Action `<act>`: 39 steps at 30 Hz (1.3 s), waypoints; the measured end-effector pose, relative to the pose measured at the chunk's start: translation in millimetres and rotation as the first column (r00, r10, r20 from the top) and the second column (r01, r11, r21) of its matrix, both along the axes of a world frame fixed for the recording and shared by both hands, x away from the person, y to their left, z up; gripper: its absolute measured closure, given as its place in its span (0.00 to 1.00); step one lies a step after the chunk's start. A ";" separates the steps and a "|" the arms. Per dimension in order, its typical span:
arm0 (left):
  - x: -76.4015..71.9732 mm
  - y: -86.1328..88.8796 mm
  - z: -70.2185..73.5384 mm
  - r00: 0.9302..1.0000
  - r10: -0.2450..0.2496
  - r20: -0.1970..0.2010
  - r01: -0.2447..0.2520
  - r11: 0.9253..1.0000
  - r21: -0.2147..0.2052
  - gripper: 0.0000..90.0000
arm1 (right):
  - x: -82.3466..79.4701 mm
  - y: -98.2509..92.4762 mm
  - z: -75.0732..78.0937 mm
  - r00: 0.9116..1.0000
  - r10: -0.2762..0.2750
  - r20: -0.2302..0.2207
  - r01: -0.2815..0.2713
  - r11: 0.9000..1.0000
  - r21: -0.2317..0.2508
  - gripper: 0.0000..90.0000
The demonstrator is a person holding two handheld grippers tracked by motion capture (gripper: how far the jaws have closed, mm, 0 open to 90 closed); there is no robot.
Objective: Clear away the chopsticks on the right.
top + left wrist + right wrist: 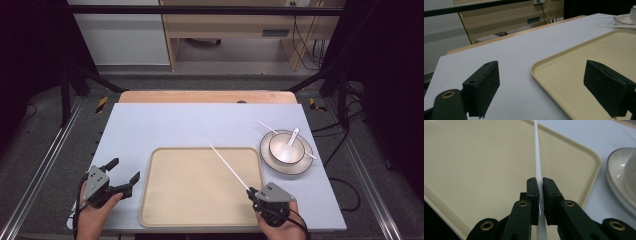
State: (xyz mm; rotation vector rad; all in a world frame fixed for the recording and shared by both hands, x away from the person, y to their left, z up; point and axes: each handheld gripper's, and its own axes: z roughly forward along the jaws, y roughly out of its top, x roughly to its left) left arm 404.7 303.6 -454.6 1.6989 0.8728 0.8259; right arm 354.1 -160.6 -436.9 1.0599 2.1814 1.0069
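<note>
Tray (200, 187) is set at the near middle of the table (175, 122). Chopstick (228, 167) is held slantwise above the tray's right half. Plate (286, 153) lies right of the tray; bowl (286, 148) stands on it, spoon (289, 140) in the bowl.

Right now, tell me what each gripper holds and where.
Right gripper: shut on thin white plastic chopstick, near its lower end. Left gripper: open, holding nothing.

chopstick (228, 166) | white, thin, likely plastic | pinched at near end | slants toward 11 o'clock over tray (165, 200)
</note>
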 end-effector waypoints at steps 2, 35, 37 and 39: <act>-0.2 0.1 0.5 1.000 0.001 0.003 -0.001 1.000 -0.006 0.14 | -1.6 4.8 -7.5 0.999 -0.004 -0.035 0.004 1.000 -0.002 0.93; 0.3 -3.3 0.2 1.000 -0.015 0.004 0.015 1.000 0.004 0.15 | -2.9 29.5 -23.7 0.987 -0.122 -0.101 0.135 0.983 0.126 0.74; -0.5 -3.8 0.6 1.000 -0.015 0.006 0.015 1.000 0.006 0.15 | -2.5 19.8 -11.2 0.990 -0.125 -0.068 0.134 0.980 0.146 0.69; -0.6 -4.8 0.3 1.000 -0.020 0.006 0.020 1.000 0.006 0.15 | 0.0 -4.9 12.5 0.990 -0.138 0.011 0.135 0.979 0.155 0.64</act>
